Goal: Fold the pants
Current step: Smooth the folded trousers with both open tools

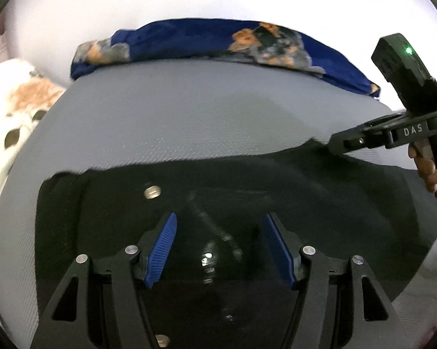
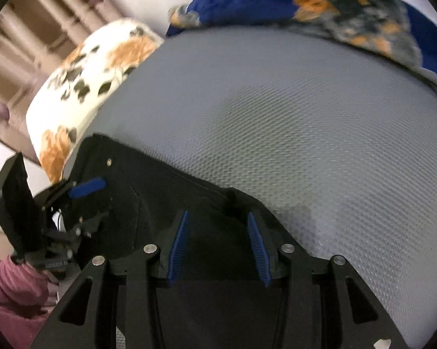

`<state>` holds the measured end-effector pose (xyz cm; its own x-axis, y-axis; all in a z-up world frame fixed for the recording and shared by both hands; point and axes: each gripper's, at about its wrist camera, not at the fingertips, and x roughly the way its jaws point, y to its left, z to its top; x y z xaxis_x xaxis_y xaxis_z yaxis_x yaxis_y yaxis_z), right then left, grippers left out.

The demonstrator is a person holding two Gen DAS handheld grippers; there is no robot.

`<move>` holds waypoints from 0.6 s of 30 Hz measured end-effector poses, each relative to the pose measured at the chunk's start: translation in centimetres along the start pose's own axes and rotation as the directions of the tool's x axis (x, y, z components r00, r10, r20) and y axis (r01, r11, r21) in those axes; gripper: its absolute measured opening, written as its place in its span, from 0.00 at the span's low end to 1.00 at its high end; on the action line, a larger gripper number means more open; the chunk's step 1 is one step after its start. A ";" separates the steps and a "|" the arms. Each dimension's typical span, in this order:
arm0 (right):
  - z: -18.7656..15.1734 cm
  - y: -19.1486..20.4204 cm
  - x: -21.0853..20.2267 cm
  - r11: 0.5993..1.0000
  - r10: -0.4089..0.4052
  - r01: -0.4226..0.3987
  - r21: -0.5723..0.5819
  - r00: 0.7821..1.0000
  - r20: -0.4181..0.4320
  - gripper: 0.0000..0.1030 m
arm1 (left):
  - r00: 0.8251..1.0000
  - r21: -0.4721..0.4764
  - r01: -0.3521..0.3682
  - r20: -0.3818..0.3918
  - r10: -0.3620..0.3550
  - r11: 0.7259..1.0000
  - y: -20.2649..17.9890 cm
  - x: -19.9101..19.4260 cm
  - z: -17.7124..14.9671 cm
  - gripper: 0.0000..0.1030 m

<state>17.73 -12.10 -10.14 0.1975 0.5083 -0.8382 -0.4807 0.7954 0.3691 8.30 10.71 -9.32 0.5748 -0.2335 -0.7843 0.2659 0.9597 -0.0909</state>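
Observation:
Black pants [image 1: 247,192] lie spread across a grey textured mattress [image 1: 175,110], with a metal button [image 1: 152,193] at their left part. My left gripper [image 1: 220,229] hovers over them, blue pads wide apart, nothing pinched. At the right, my right gripper [image 1: 339,142] reaches the pants' far edge, where the cloth rises slightly. In the right wrist view the right gripper [image 2: 220,232] stands over the pants [image 2: 160,192] with its pads apart and dark cloth below them. The left gripper [image 2: 83,200] shows at the left, over the pants' end.
A blue flowered cushion [image 1: 189,40] lies along the mattress's far edge. A white flowered pillow [image 2: 87,72] sits at the left corner. A hand [image 1: 429,168] and a pink sleeve [image 2: 12,290] show at the edges. Curtains [image 2: 44,29] hang behind.

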 end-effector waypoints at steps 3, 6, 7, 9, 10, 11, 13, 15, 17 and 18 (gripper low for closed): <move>0.3 -0.1 1.8 1.000 0.011 -0.012 -0.020 0.998 -0.062 0.36 | 1.000 -0.009 0.028 0.003 -0.028 1.000 0.6 0.0 -0.3 0.61; 0.6 -0.4 2.6 0.999 0.033 -0.035 -0.025 0.994 -0.106 0.07 | 1.000 0.017 0.019 0.006 -0.019 1.000 0.3 0.1 -0.5 0.61; 0.6 -0.4 2.5 0.999 0.042 -0.045 -0.027 0.993 -0.107 0.08 | 1.000 0.020 0.018 0.008 -0.018 1.000 0.2 0.1 -0.5 0.61; 1.0 -0.6 2.0 0.999 0.045 -0.046 -0.017 0.995 -0.084 0.05 | 1.000 0.019 0.021 0.012 -0.021 1.000 0.3 0.2 -0.5 0.61; 1.2 -0.8 1.8 1.000 0.012 -0.012 -0.012 0.998 -0.055 0.05 | 1.000 0.012 0.024 0.014 -0.024 1.000 0.4 0.2 -0.6 0.61; 1.3 -0.9 1.7 1.000 -0.006 0.006 -0.006 0.999 -0.038 0.04 | 1.000 0.010 0.027 0.014 -0.027 1.000 0.5 0.2 -0.5 0.61; 1.5 -1.2 2.5 0.999 -0.043 0.044 0.012 0.999 -0.033 0.04 | 1.000 0.007 0.028 0.014 -0.028 1.000 0.5 0.3 -0.4 0.61; 1.4 -1.4 3.4 0.997 -0.075 0.075 0.001 0.997 -0.034 0.04 | 1.000 0.010 0.025 0.011 -0.025 1.000 0.5 0.4 -0.4 0.61; 1.4 -1.6 3.4 0.997 -0.078 0.078 0.022 0.997 -0.023 0.05 | 1.000 0.014 0.016 0.006 -0.016 1.000 0.4 0.4 -0.3 0.61; 1.5 -1.7 3.5 0.996 -0.078 0.079 0.033 0.997 -0.019 0.11 | 1.000 0.020 0.006 -0.001 -0.006 1.000 0.2 0.4 -0.1 0.61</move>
<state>20.54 -11.18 -13.04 0.2182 0.4380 -0.8721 -0.4351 0.8436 0.3148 8.51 10.84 -9.78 0.5725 -0.2390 -0.7843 0.2843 0.9551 -0.0835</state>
